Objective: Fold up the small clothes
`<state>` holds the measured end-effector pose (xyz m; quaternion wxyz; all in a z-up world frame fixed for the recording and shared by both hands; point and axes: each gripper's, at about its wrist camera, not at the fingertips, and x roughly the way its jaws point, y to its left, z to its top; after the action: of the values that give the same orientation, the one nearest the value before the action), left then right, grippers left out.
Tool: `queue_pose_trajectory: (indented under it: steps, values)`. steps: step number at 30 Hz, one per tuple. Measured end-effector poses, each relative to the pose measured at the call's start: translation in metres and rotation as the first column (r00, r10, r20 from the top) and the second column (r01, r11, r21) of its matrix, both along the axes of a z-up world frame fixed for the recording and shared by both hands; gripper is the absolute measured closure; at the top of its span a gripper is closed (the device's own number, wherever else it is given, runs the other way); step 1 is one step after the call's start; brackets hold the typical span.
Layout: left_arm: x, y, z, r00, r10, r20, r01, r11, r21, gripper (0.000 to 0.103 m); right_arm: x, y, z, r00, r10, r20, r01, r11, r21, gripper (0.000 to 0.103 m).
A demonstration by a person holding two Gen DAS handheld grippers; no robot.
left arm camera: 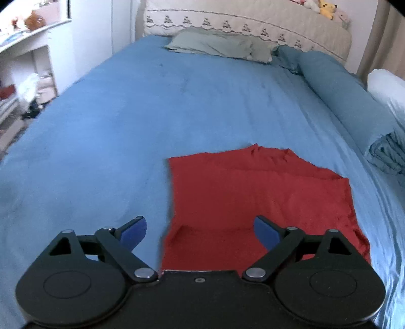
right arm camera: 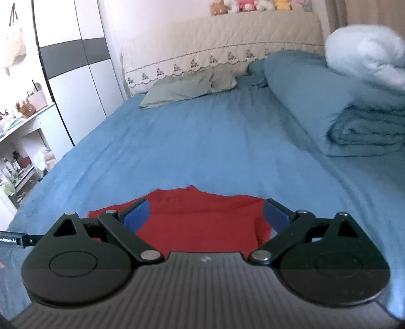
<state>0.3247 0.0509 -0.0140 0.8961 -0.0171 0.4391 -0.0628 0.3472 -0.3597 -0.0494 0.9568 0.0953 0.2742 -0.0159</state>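
Red garment spread flat on the blue bed, near its foot edge, below both tools. Left gripper and right gripper spread wide, holding nothing.

Open blue bed is seen left of and beyond the red cloth, up to the grey-green pillow at the headboard. Right of the cloth, passage is narrowed by a rolled blue duvet and a white bundle.
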Motion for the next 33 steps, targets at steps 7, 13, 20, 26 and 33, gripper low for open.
queue_pose_trajectory:
  steps: [7,13,20,26,33]
  values:
    - [-0.074,0.021,0.01,0.994,0.026,-0.103,-0.021,0.999,0.048,0.003,-0.092,0.005,0.03,0.995,-0.027,-0.099,0.024,0.999,-0.033,0.0]
    - [-0.13,0.022,-0.039,0.959,0.081,-0.271,-0.064,0.995,0.072,0.005,-0.146,-0.008,-0.008,0.956,-0.103,-0.273,0.11,0.994,0.01,0.0]
    - [-0.159,0.011,-0.11,0.914,0.048,-0.402,-0.013,0.996,0.088,0.026,-0.182,-0.014,-0.092,0.871,-0.158,-0.465,0.17,0.985,-0.016,0.002]
    - [-0.164,0.011,-0.138,0.905,0.059,-0.422,-0.016,0.995,0.103,0.036,-0.211,-0.004,-0.147,0.797,-0.12,-0.592,0.132,0.991,-0.024,0.015]
    - [-0.159,0.011,-0.154,0.892,0.02,-0.452,0.019,0.996,0.082,0.051,-0.224,0.009,-0.17,0.751,-0.083,-0.656,0.104,0.995,-0.007,0.027]
